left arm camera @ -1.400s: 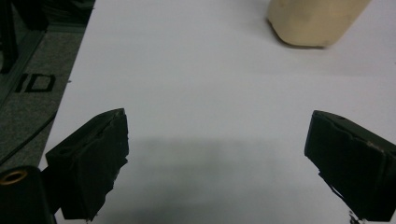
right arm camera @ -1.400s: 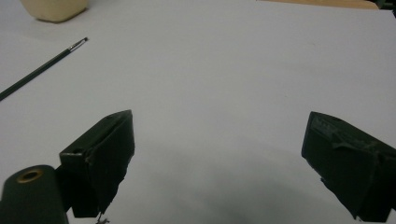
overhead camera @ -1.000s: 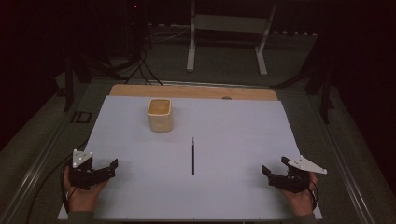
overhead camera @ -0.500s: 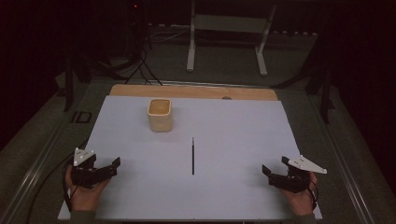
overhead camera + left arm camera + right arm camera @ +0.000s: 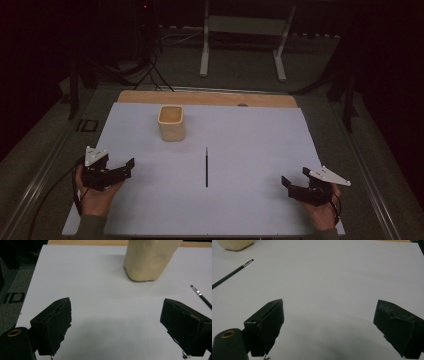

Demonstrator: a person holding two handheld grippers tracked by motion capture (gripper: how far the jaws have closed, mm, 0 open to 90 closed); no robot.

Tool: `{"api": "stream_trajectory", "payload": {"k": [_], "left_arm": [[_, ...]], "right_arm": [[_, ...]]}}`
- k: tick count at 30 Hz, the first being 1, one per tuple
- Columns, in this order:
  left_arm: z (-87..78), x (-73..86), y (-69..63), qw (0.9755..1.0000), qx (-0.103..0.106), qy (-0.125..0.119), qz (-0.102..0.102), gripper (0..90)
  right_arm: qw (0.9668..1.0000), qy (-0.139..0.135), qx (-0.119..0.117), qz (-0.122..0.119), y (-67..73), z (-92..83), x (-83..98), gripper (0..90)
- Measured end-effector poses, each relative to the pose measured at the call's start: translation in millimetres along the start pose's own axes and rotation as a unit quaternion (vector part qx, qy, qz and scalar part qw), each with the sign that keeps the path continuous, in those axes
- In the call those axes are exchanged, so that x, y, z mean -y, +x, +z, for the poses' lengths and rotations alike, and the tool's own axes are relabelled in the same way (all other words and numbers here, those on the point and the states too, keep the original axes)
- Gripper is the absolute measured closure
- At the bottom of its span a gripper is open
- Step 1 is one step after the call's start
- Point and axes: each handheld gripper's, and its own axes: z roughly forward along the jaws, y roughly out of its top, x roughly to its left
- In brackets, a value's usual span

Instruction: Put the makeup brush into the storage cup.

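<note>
The left gripper [image 5: 129, 165], at the lower left of the high view, is held with jaws wide and nothing between them; the right gripper [image 5: 295, 181], lower right, is likewise spread wide and empty. Between them, at centre, a thin paintbrush [image 5: 206, 167] lies on the white sheet [image 5: 250, 135]. The cream cup [image 5: 171, 122] stands above it to the left; in the left gripper view its top is cut off.

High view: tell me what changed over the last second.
The left gripper lifted a little off the white sheet and edged inward, jaws open and empty. The right gripper, the paintbrush and the cream cup stayed where they were.
</note>
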Motion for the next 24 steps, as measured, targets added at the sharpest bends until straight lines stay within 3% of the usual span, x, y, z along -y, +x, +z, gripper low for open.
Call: {"api": "stream_trajectory", "payload": {"k": [3,13,24], "left_arm": [[1.0,-9.9,-8.4,0.9998,0.005,-0.006,0.016,11.0],[9.2,-28.8,-27.8,0.999,0.02,-0.004,0.04,11.0],[22.8,-41.7,-44.2,0.9981,0.03,-0.006,0.053,11.1]], "right_arm": [[1.0,0.0,0.003,0.0,-0.3,0.0,0.1,9.3],[1.0,0.002,0.004,-0.002,-0.3,0.0,0.1,9.3],[1.0,0.001,0.004,-0.002,-0.5,-0.1,0.0,9.3]]}}
